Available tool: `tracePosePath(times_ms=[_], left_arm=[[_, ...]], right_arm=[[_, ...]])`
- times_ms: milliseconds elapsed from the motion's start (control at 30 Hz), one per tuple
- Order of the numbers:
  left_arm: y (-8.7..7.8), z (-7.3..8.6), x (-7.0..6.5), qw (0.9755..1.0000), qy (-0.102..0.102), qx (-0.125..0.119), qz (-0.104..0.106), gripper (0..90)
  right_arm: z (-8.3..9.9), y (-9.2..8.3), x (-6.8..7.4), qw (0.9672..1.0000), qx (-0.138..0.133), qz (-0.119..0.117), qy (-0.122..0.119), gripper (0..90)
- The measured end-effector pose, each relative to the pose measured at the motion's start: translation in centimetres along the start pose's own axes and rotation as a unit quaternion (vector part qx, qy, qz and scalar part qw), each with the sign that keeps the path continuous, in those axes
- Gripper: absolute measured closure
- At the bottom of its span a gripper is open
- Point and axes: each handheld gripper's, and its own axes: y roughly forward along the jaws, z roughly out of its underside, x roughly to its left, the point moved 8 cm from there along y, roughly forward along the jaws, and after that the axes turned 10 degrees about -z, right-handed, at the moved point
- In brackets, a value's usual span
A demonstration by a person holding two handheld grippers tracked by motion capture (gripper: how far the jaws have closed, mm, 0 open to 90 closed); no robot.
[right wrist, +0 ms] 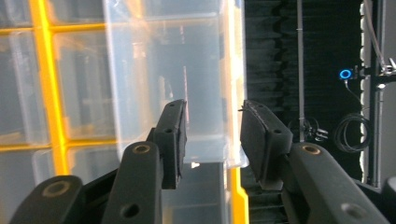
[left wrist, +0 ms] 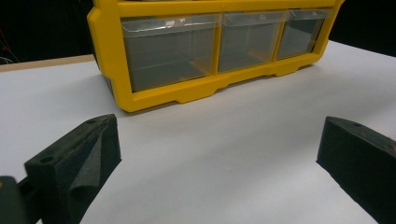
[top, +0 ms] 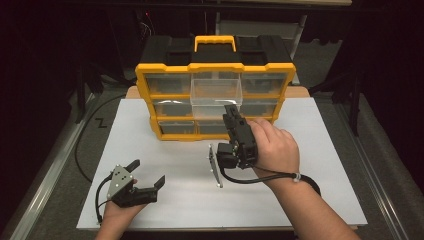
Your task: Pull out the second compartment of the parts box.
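Left gripper [top: 149, 173], near edge of the white surface [top: 310, 200], left side: held in the person's left hand [top: 116, 214], grey three-cornered plate on top, fingers [left wrist: 74, 163] spread wide and holding nothing, resting low over bare surface; its own view looks across to the cabinet's bottom row of drawers. Right gripper [top: 231, 114], mid-surface, right of centre: held in the person's right hand [top: 274, 146], cable [top: 260, 177] looping back past the wrist, pointed at the cabinet front. Its fingers [right wrist: 172, 135] stand part-way apart, one to each side of the edge wall of the clear drawer [top: 216, 93]; whether they press on the plastic cannot be told. Clear drawer: transparent plastic, drawn forward out of the middle column, upper rows, nothing visible inside. Drawer cabinet [top: 145, 95], far half of the surface, centred: yellow frame, black top with yellow carry handle [top: 215, 41], three rows of three clear drawers, the others seated flush. Beyond: dark floor and table legs, indistinct.
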Motion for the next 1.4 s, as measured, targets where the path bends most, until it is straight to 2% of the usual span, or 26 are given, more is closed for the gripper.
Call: tracePosePath(times_ms=[33,133,300,500,533,567,600,667,733,1000,1033,1133,1167,1233,1300,1333,1400], left_arm=[[0.0,0.0,0.0,1.0,-0.001,0.0,0.0,0.3],[0.1,0.0,0.0,1.0,-0.001,0.001,0.0,0.3],[0.1,0.1,0.0,1.0,-0.001,0.0,-0.001,0.3],[-0.1,0.0,0.3,0.9999,-0.009,-0.004,-0.01,0.3],[-0.1,0.0,0.3,0.9999,-0.009,-0.003,-0.01,0.3],[-0.1,0.0,0.3,0.9999,-0.009,-0.003,-0.01,0.4],[-0.1,0.0,0.3,0.9999,-0.009,-0.003,-0.01,0.4],[0.0,0.0,0.3,0.9999,-0.01,-0.003,-0.01,0.3],[0.0,0.0,0.3,0.9999,-0.008,-0.002,-0.009,0.3],[0.1,0.1,0.1,1.0,-0.004,-0.001,-0.005,0.3],[0.1,0.1,0.1,1.0,-0.004,0.0,-0.006,0.3],[0.2,0.2,0.1,1.0,-0.003,0.002,-0.006,0.3],[0.2,0.2,0.1,1.0,-0.001,0.001,-0.006,0.3],[0.2,0.2,0.1,1.0,0.002,0.001,-0.006,0.3],[0.2,0.2,0.1,1.0,0.002,0.0,-0.006,0.3],[0.2,0.2,0.1,1.0,0.002,0.0,-0.007,0.3],[0.2,0.2,0.1,1.0,0.001,0.002,-0.009,0.3]], right_arm=[[0.1,-0.1,0.1,1.0,-0.002,-0.001,-0.007,60.5],[0.6,-0.2,0.9,1.0,-0.002,-0.007,-0.001,58.4],[1.5,0.0,3.0,0.9997,0.0,-0.024,-0.003,55.3],[2.7,0.5,6.5,0.9984,0.012,-0.055,-0.006,52.0],[2.9,0.6,7.3,0.9981,0.011,-0.06,-0.008,51.6],[3.3,0.8,8.8,0.9972,0.016,-0.073,-0.007,51.0],[3.3,0.8,8.8,0.9972,0.016,-0.073,-0.007,51.0],[3.9,1.1,10.7,0.9957,0.022,-0.09,-0.013,50.2],[4.1,1.2,11.3,0.9952,0.021,-0.094,-0.017,49.9],[6.3,1.5,15.0,0.9917,0.037,-0.123,-0.011,49.2],[7.0,1.4,15.8,0.9904,0.045,-0.13,-0.009,48.9],[7.6,1.3,16.4,0.9897,0.047,-0.135,-0.007,48.8],[8.3,1.1,16.8,0.989,0.054,-0.138,-0.01,48.5],[8.7,1.1,16.9,0.9893,0.052,-0.136,-0.011,48.4],[9.7,0.7,17.4,0.9882,0.061,-0.141,-0.003,47.7],[10.1,0.7,17.5,0.9884,0.06,-0.139,-0.009,47.5],[11.2,0.4,17.9,0.9866,0.072,-0.146,-0.003,46.9]])
